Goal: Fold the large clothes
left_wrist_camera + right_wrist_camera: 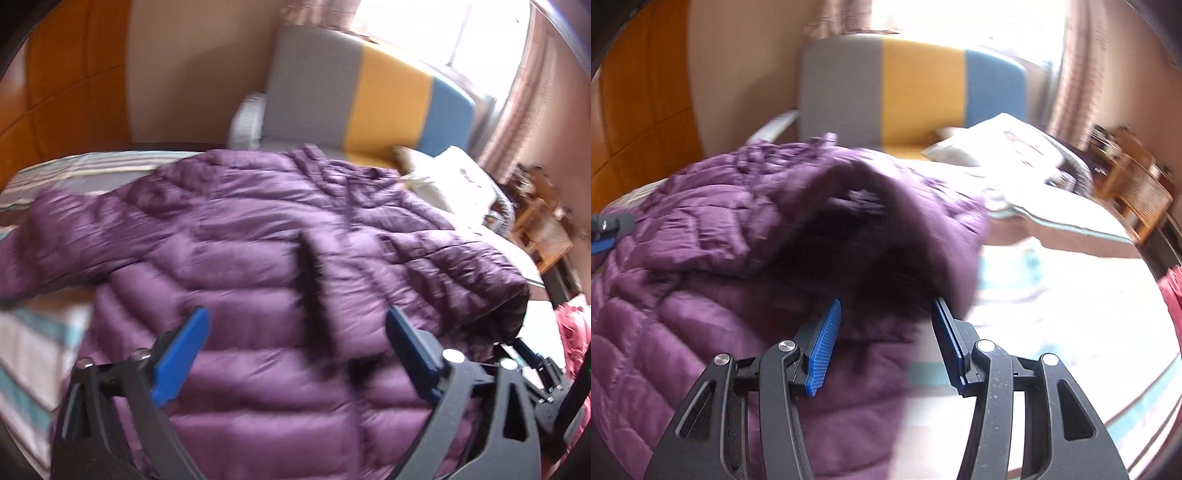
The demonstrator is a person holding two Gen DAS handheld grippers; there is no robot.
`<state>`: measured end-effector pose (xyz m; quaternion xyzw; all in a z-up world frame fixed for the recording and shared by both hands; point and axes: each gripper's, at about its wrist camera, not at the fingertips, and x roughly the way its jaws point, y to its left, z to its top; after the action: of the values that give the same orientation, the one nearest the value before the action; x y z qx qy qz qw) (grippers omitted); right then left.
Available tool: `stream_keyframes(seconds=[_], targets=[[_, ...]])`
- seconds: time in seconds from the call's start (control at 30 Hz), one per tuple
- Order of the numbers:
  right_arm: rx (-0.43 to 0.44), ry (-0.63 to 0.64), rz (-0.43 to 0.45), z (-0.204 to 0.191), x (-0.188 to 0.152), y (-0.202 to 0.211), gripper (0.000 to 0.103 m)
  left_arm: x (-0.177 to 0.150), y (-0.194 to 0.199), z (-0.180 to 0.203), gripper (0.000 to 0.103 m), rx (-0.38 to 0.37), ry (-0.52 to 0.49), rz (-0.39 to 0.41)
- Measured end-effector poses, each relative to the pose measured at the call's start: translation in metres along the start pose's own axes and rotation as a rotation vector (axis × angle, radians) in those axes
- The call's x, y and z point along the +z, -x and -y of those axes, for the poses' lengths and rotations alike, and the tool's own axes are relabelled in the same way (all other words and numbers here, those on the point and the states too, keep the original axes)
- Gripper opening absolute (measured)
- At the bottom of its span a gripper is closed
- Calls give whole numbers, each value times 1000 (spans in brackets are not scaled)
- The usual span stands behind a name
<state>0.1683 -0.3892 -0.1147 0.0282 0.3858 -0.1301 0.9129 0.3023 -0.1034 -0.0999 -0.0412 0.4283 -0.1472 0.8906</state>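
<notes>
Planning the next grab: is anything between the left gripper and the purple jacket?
Nothing visible. The left gripper hangs open right over the jacket, which lies spread on the bed with nothing on top of it.

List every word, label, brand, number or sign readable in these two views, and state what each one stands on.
No text can be read in either view.
White pillow at the head of the bed: a small printed motif, too blurred to tell whether it holds letters.
Purple quilted puffer jacket: no label or brand visible.
Grey, yellow and blue padded headboard: plain, no markings.
Wooden side shelf: its contents are too blurred to read.
</notes>
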Motion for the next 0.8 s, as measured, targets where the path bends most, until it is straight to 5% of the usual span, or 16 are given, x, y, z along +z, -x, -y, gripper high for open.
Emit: stream_keyframes(seconds=[0.1,0.2,0.3,0.8], targets=[[-23,-64,-18,19,-3,-7,51,7,-24,18,65,-9,-34,-49],[-26,-102,-26,30,-4,-12,49,7,-49,23,27,-6,-39,-116],[-25,-116,-34,36,-6,-16,49,4,-58,17,15,-23,6,-132],[-18,-201,44,66,2,9,49,6,-47,-32,12,124,-38,-10]])
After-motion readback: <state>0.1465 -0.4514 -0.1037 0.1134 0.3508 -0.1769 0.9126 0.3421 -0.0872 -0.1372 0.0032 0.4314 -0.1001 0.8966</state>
